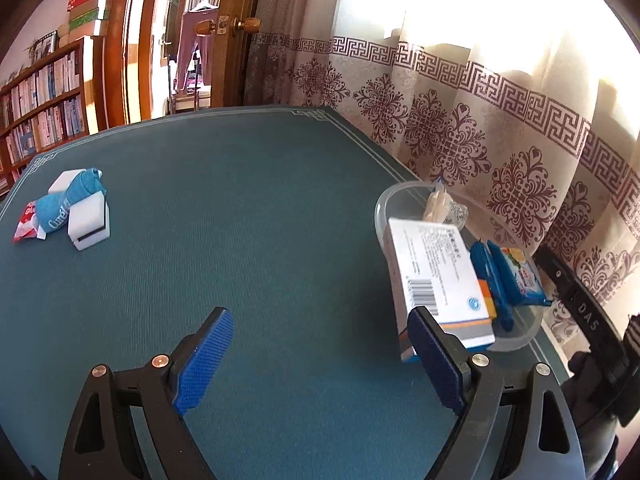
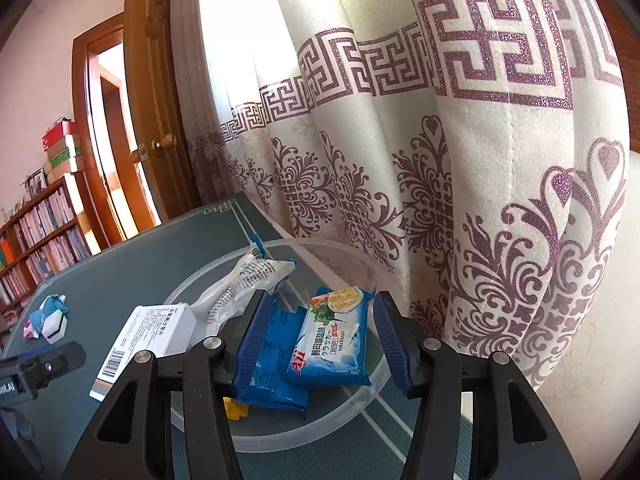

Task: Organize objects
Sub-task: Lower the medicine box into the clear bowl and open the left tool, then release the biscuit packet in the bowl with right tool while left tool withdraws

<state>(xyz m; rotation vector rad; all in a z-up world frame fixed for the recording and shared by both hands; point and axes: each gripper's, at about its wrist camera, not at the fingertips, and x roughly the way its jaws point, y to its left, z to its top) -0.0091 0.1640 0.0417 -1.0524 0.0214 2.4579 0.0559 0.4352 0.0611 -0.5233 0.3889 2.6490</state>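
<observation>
Bowl [image 2: 360, 412] holds 2 snacks [image 2: 332, 340], a box [image 1: 436, 280] and a bag [image 2: 248, 280]. Pile [image 1: 68, 208] waits far off. Left gripper [image 1: 320, 344] and right gripper [image 2: 320, 332] are spread, holding nothing.

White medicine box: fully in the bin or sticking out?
Sticking out. The white medicine box leans on the clear bin rim, its barcode end overhanging the table.

Right gripper [image 2: 318, 338] over clear tub [image 2: 352, 404], jaws apart around blue cracker packet [image 2: 332, 340]. Second blue packet [image 2: 268, 364] beside it, white box [image 2: 148, 332] leaning on rim.
</observation>
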